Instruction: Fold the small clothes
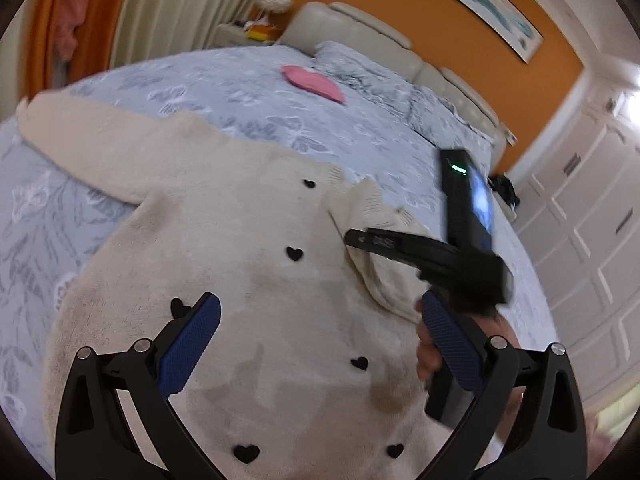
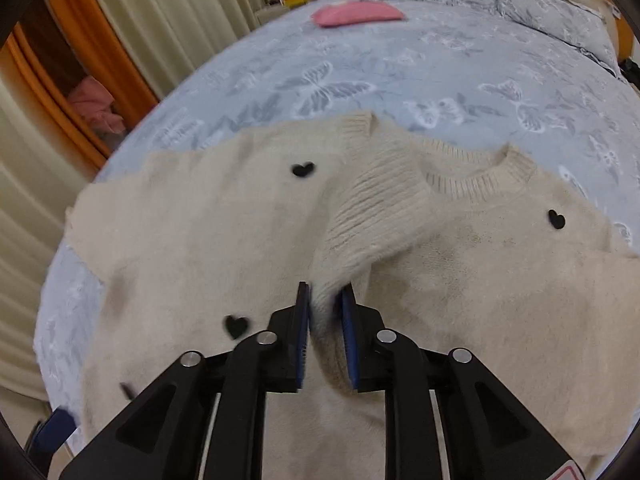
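Left gripper (image 1: 320,344) hangs over the cream sweater (image 1: 240,280), jaws spread wide, blue pads (image 1: 188,344) clear of the knit, nothing between them. The sweater lies flat on the blue butterfly-print bedspread (image 1: 180,88), black heart patches facing up, one sleeve (image 1: 80,144) stretched out to the left. Far up the bed lies a pink cloth (image 1: 314,82), well apart from the sweater. Right gripper (image 2: 326,300) has its jaws narrow with a little gap; the other sleeve (image 2: 372,216), folded across the sweater's chest below the ribbed collar (image 2: 480,180), runs between the pads. Blur there; cannot tell whether they press on it.
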A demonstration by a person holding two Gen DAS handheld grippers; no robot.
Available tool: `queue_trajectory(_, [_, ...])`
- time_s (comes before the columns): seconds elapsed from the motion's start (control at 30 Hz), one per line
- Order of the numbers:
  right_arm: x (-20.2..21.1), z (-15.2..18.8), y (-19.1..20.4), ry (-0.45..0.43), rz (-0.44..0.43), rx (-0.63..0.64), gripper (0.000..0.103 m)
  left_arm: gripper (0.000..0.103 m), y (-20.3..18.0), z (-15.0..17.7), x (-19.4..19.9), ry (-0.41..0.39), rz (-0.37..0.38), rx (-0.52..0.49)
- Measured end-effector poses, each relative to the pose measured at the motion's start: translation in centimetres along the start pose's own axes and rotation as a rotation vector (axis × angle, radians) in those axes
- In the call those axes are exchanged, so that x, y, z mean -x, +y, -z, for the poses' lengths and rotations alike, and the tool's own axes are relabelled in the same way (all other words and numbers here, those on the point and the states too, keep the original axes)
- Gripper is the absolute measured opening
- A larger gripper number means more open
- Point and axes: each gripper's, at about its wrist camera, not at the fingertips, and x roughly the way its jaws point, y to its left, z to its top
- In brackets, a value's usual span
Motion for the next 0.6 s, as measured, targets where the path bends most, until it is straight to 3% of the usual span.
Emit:
queue_trajectory(0.03, [1.6, -0.1, -0.3, -0.045, -0.016, -0.029, 0.028, 0.098, 0.4, -0.3, -0.2, 0.0, 0.0, 0.016])
queue_trajectory(0.1, [5.7, 0.6, -1.8, -0.169, -0.002, -0.091, 0.052, 0.098, 1.0, -0.5, -0.4, -0.001, -0.009, 0.028])
queue_trajectory(0.2, [9.6, 2.1, -5.0, -0.237, 0.064, -0.182, 0.053, 0.098, 1.8, -0.7, -1.3, 0.011, -0.018, 0.058])
queue_trajectory(0.27, [9.9, 2.6, -5.8, -0.213, 0.103, -0.209, 0.053, 0.098, 1.8, -0.5, -1.5, 0.023, -0.019, 0.066])
queue_trajectory(0.37, [10.9, 4.7, -6.0, -0.19, 0.228, -0.218, 0.053, 0.098, 1.4, -0.1, -2.2, 0.04, -0.024, 0.033])
queue_trajectory(0.47, [13.2, 9.1, -8.2, -0.2, 0.349, -0.295, 0.053, 0.098, 1.4, -0.2, -4.8, 0.11, -0.017, 0.007])
queue_trajectory(0.6, [13.5, 13.5, -14.0, -0.19, 0.413, -0.419, 0.053, 0.098, 3.0, -0.9, -7.6, 0.126, 0.037, 0.106])
